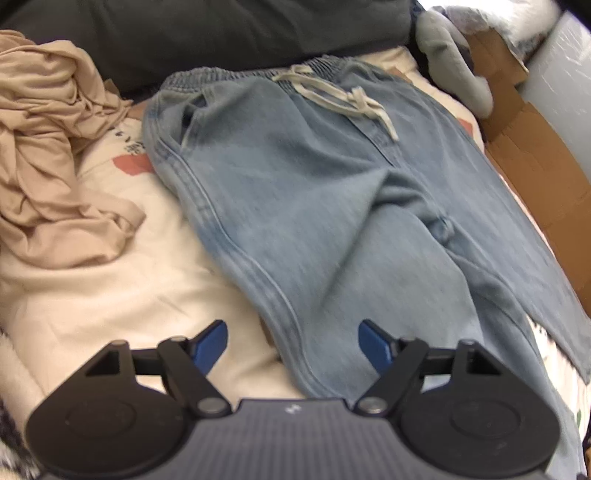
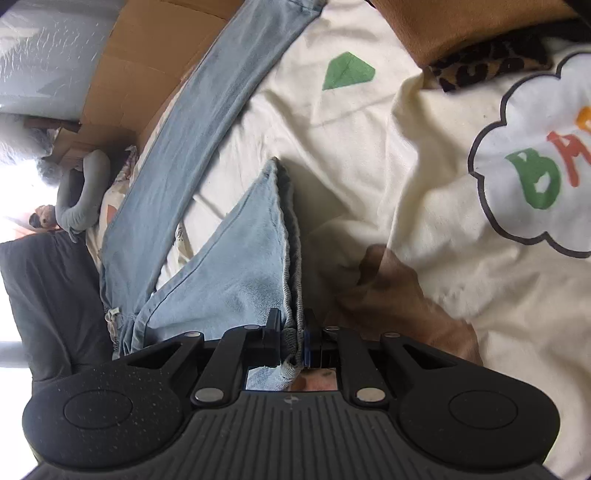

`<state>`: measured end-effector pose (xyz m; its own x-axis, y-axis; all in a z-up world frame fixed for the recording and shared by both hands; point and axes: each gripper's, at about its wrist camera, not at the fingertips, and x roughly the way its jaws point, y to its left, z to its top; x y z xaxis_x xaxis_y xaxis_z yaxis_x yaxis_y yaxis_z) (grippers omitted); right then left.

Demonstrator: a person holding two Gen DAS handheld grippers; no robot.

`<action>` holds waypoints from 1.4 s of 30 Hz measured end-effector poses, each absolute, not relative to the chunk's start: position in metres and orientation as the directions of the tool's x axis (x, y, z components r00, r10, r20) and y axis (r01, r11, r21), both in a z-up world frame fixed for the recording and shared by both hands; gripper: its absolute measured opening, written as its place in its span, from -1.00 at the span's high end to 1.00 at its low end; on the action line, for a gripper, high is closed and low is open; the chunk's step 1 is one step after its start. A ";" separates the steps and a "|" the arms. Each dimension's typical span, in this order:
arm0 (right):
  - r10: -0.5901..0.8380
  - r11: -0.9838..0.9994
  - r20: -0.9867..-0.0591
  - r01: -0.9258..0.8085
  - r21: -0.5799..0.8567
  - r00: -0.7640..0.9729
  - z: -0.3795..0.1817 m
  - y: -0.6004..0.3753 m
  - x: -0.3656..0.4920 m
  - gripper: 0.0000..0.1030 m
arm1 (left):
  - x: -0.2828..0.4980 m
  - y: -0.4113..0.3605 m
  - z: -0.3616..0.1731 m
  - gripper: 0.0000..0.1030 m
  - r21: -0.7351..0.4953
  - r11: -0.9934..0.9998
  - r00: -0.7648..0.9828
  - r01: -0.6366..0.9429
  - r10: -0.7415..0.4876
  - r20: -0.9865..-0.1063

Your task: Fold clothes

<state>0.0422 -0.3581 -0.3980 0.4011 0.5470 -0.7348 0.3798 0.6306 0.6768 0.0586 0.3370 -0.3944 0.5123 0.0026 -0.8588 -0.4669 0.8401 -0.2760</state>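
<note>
Light blue jeans [image 1: 314, 192] lie flat on the cream bedsheet [image 1: 92, 302], waistband and white drawstring [image 1: 332, 96] at the far end. My left gripper [image 1: 293, 345] hovers open over the near left leg, its blue pads [image 1: 210, 345] apart with nothing between them. In the right wrist view my right gripper [image 2: 290, 336] is shut on the hem of one jeans leg [image 2: 240, 269], lifted off the bed. The other leg [image 2: 207, 110] stretches away along the sheet.
A crumpled beige garment [image 1: 55, 155] lies to the left of the jeans. Dark pillows [image 1: 203, 33] sit behind the waistband. Cardboard [image 1: 535, 177] lines the right side, with a grey plush toy [image 1: 454, 59] near it. A printed cream blanket [image 2: 443, 147] spreads on the right.
</note>
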 end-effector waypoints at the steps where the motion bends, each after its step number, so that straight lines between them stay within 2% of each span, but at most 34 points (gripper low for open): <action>1: 0.541 0.639 -0.739 0.375 0.672 0.402 -0.394 -0.360 0.040 0.82 | 0.060 0.341 -0.394 -0.41 -0.283 0.834 0.517 -0.474 0.004 -0.856; 9: 0.486 0.696 -0.768 0.347 0.629 0.417 -0.358 -0.374 0.022 0.83 | 0.064 0.375 -0.395 0.02 -0.352 0.744 0.544 -0.568 0.018 -0.839; 11: 0.472 0.706 -0.775 0.346 0.618 0.420 -0.350 -0.377 0.018 0.83 | 0.064 0.381 -0.397 0.23 -0.375 0.715 0.549 -0.590 0.014 -0.836; 15: 0.452 0.723 -0.785 0.342 0.600 0.422 -0.335 -0.381 0.009 0.83 | 0.063 0.392 -0.400 0.48 -0.397 0.681 0.548 -0.616 0.007 -0.837; 18: 0.443 0.735 -0.789 0.332 0.592 0.425 -0.323 -0.382 0.002 0.83 | 0.061 0.397 -0.401 0.82 -0.402 0.667 0.548 -0.627 0.011 -0.837; 26: 0.429 0.752 -0.798 0.323 0.575 0.423 -0.304 -0.379 -0.018 0.82 | 0.062 0.413 -0.397 0.84 -0.420 0.638 0.557 -0.646 0.017 -0.830; 42: 0.380 0.787 -0.848 0.353 0.506 0.369 -0.292 -0.374 -0.053 0.82 | 0.108 0.464 -0.426 0.53 -0.426 0.578 0.559 -0.696 0.064 -0.827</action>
